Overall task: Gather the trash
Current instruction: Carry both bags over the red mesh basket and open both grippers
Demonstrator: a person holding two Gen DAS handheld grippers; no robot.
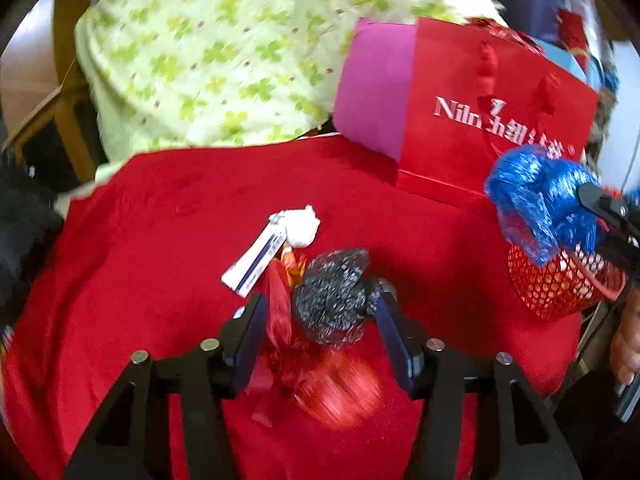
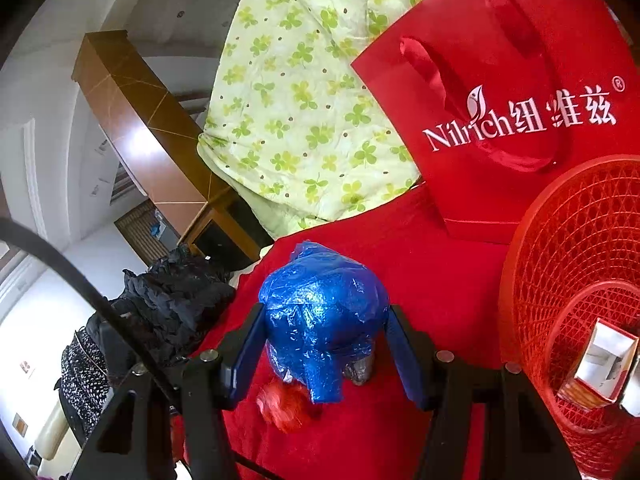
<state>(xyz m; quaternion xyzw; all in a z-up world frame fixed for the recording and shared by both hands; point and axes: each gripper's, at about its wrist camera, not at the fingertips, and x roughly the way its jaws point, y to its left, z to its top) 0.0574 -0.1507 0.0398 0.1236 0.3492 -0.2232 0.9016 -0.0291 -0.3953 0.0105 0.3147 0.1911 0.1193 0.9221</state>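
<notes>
The left gripper [image 1: 322, 336] hung low over the red blanket [image 1: 160, 220], its fingers spread on either side of a crinkled black wad [image 1: 332, 296], not pinching it. The right gripper [image 2: 324, 344] was clenched on a crumpled blue plastic wad [image 2: 320, 312], held just beside one red mesh basket [image 2: 572, 264] that contained one small carton [image 2: 600, 368]. On the blanket lay one white tissue ball [image 1: 302, 226], one flat box [image 1: 256, 260] and one red wad [image 1: 340, 392]. One glossy red paper bag [image 2: 520, 120] stood behind.
</notes>
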